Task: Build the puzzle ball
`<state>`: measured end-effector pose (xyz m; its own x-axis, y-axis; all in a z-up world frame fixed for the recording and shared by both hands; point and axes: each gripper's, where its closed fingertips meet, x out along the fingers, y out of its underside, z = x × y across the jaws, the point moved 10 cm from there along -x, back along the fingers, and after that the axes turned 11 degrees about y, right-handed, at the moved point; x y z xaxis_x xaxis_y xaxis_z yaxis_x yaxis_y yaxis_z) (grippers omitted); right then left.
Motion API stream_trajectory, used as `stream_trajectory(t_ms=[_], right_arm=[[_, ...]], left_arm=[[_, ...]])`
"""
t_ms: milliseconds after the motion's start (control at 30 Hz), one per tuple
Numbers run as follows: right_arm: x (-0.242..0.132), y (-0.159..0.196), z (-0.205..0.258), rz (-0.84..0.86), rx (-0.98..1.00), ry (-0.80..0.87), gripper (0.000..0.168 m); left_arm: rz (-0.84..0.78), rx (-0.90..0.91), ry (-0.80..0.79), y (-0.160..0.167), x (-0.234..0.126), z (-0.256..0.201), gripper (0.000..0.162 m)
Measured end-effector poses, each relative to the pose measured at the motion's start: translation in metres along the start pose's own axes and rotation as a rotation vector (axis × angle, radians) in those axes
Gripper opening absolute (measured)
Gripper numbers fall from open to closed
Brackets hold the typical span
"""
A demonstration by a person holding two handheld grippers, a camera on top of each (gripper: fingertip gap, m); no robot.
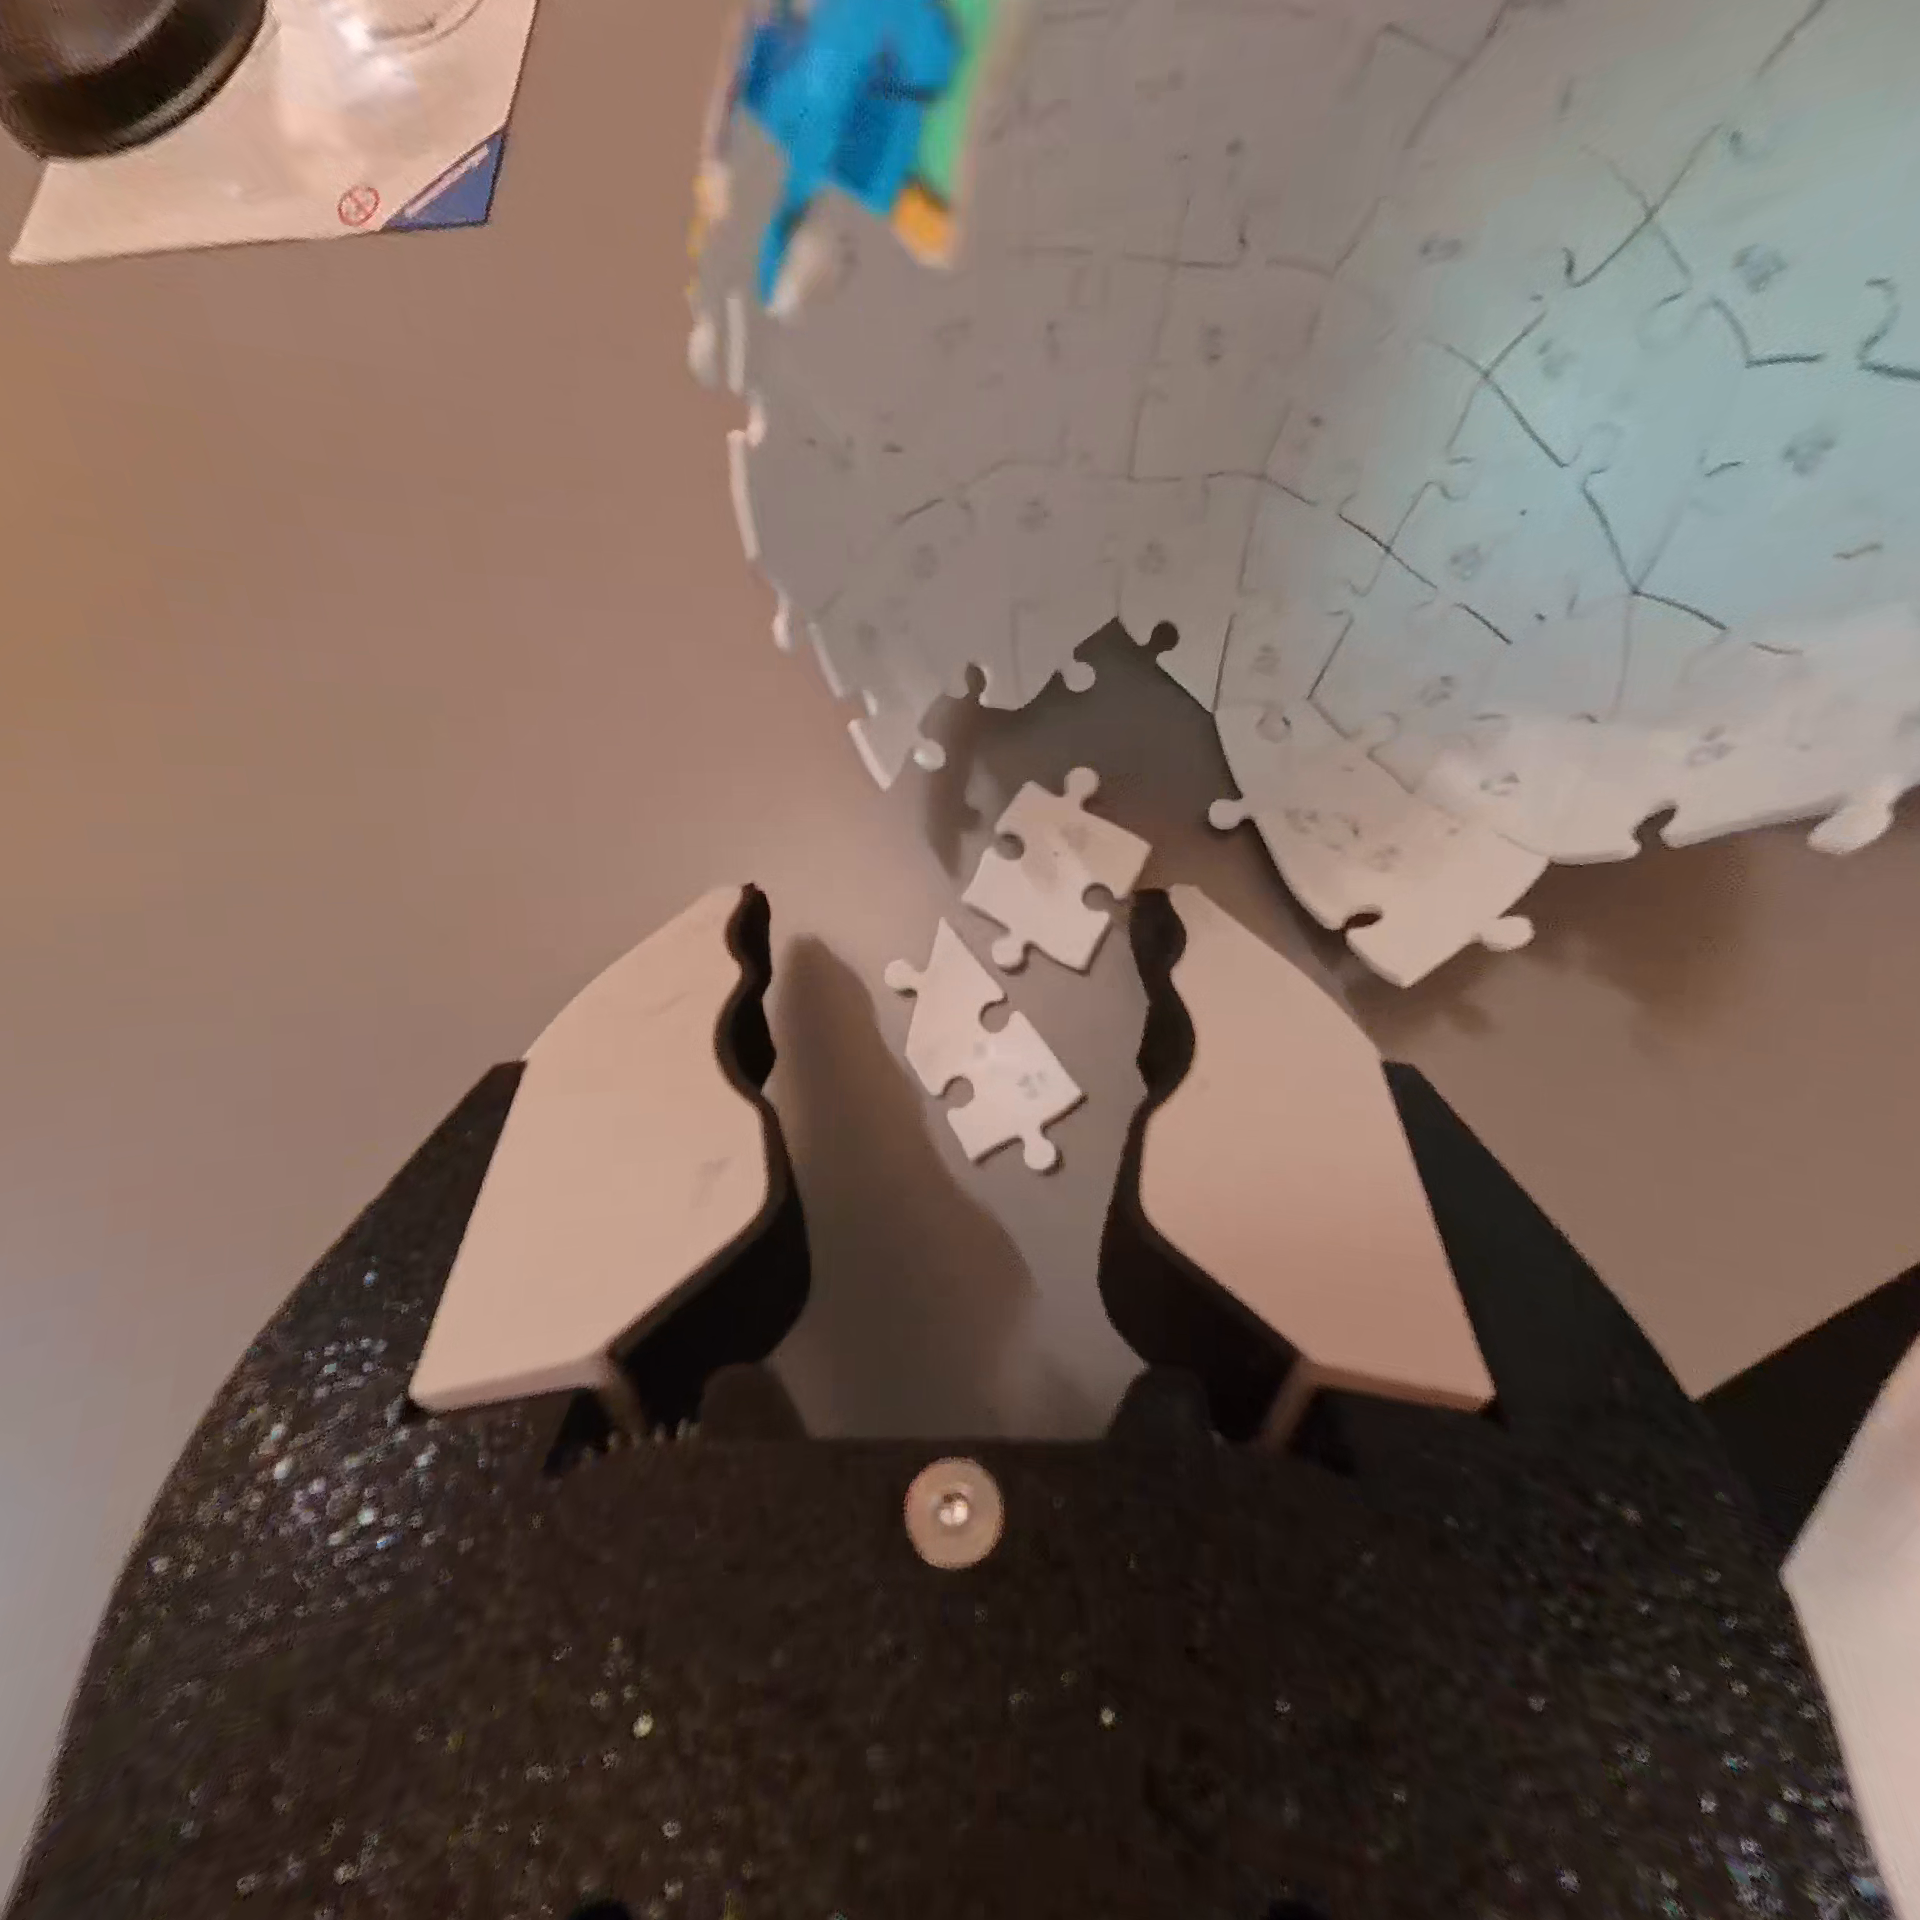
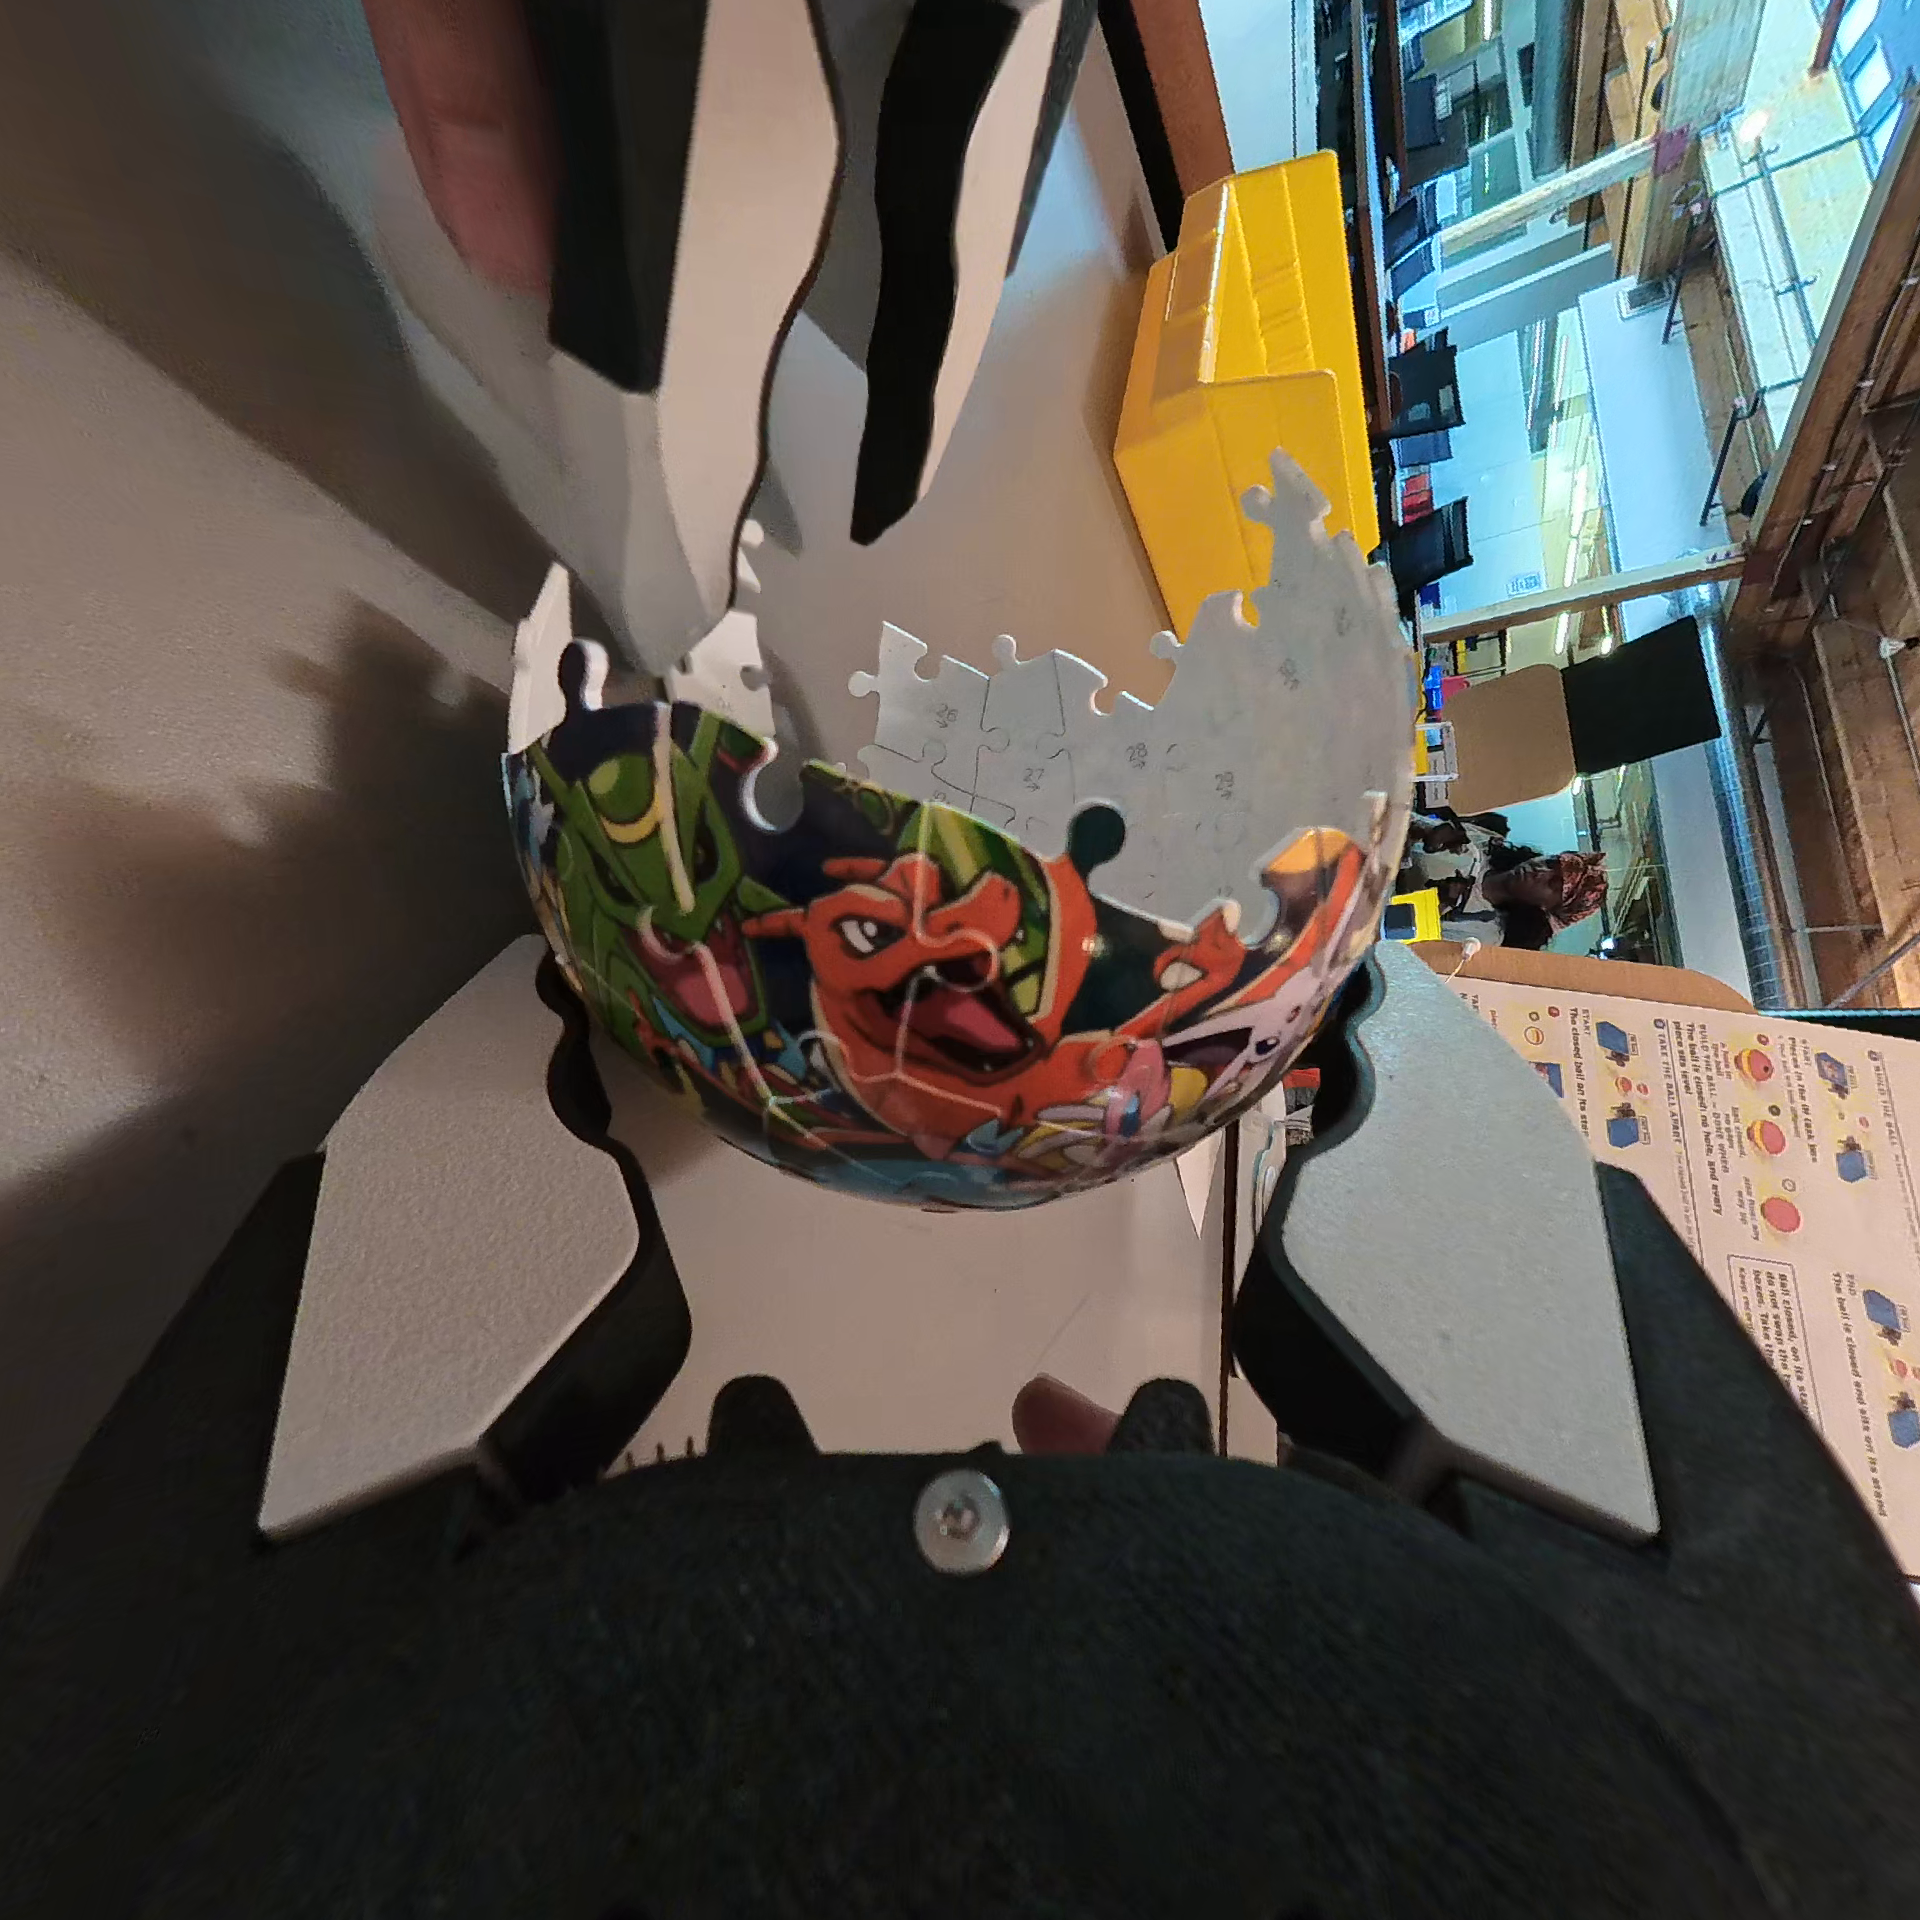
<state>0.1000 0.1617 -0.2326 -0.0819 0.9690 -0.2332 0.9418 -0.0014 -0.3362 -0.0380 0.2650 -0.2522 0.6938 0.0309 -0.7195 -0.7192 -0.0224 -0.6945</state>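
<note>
The puzzle ball [image 2: 935, 987] is a partly built shell, with colourful cartoon creatures outside and grey numbered backs inside. My right gripper [image 2: 956, 997] is shut on it, one finger on each side. In the left wrist view the shell [image 1: 1351, 416] fills the upper right, showing its grey inside and a jagged open rim. Two loose grey chunks of joined pieces lie on the table, one [image 1: 1055, 883] just ahead of my left gripper [image 1: 951, 914] and one [image 1: 987, 1060] between its fingers. The left gripper is open and empty. It also shows in the right wrist view [image 2: 769, 582], by the shell's rim.
A paper sheet [image 1: 312, 135] with a black round object [image 1: 104, 73] and clear plastic lies at the far left. A yellow box [image 2: 1247, 416] stands beyond the ball, and a printed instruction sheet [image 2: 1714, 1143] lies to the right. A person [image 2: 1538, 883] is in the background.
</note>
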Motion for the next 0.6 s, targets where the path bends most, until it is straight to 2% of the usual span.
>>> stream_trajectory(t_ms=[200, 333, 433, 600], right_arm=[[0.000, 0.000, 0.000, 0.000, -0.001, 0.001, 0.134], [0.000, 0.000, 0.000, -0.001, 0.001, 0.000, 0.134], [0.000, 0.000, 0.000, 0.000, 0.000, 0.000, 0.134], [0.000, 0.000, 0.000, 0.000, -0.002, 0.000, 0.133]], left_arm=[[0.047, -0.009, -0.107, 0.002, -0.004, 0.013, 0.072], [0.012, -0.059, -0.125, 0.002, -0.012, 0.016, 0.073], [0.012, -0.103, -0.082, 0.000, -0.015, 0.012, 0.065], [0.037, -0.137, -0.026, -0.004, -0.008, -0.004, 0.059]])
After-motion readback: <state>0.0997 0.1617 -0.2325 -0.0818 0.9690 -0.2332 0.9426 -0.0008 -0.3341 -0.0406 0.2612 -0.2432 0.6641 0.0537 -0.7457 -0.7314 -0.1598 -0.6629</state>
